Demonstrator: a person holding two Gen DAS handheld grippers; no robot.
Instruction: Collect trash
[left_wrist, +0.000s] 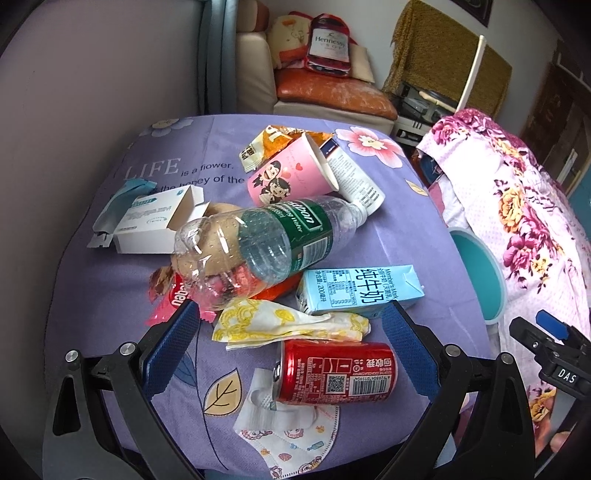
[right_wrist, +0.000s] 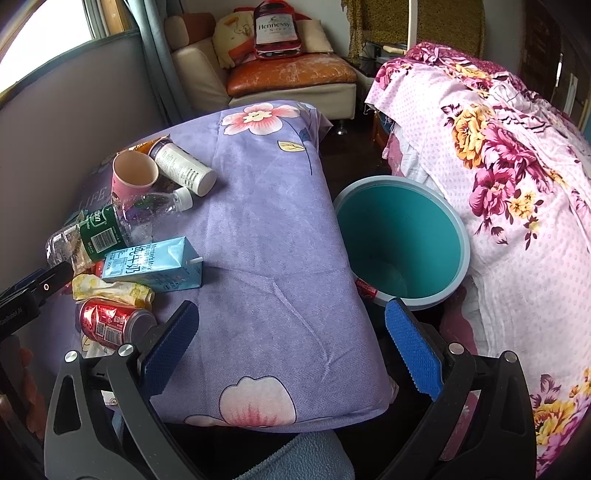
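Trash lies heaped on a purple flowered tablecloth (left_wrist: 413, 229). My left gripper (left_wrist: 291, 321) is open, its blue pads either side of a yellow crumpled napkin (left_wrist: 284, 323) and a red soda can (left_wrist: 334, 373) on its side. Beyond them lie a clear water bottle (left_wrist: 266, 243), a blue milk carton (left_wrist: 364, 290), a pink paper cup (left_wrist: 290, 173), a white cylinder bottle (left_wrist: 354, 177) and a white box (left_wrist: 155, 221). My right gripper (right_wrist: 291, 314) is open over bare cloth, right of the pile. The teal bin (right_wrist: 402, 240) stands beside the table's right edge.
A face mask (left_wrist: 291, 439) and red snack wrappers (left_wrist: 173, 299) lie at the near table edge. A pink floral blanket (right_wrist: 498, 177) covers furniture right of the bin. A sofa with cushions (right_wrist: 288, 74) stands behind the table. The other gripper's tip (left_wrist: 546, 343) shows at the right.
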